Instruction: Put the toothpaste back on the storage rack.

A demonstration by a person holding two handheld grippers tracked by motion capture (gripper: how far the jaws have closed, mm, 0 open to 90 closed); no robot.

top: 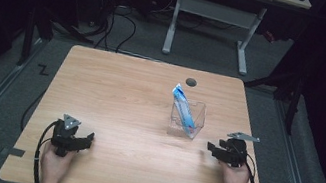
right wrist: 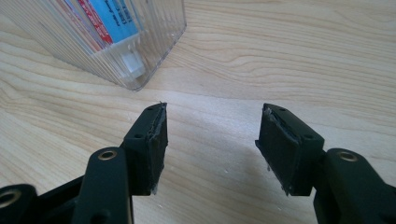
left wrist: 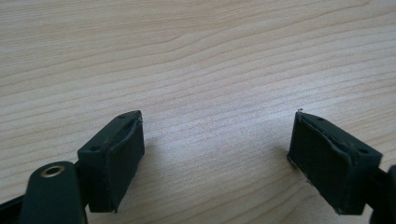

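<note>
Resting wide open and empty on the table [top: 120, 94], left gripper [top: 82, 141] and right gripper [top: 212, 148] look idle; tube [top: 184, 110] stands tilted in clear holder [top: 196, 120], so next probably right reaches in.

Wooden table [top: 125, 95], round cable hole [top: 191, 82], white-legged desk [top: 215, 14] behind

Black claws [top: 86, 138] with brass eyelets, black cables.
</note>
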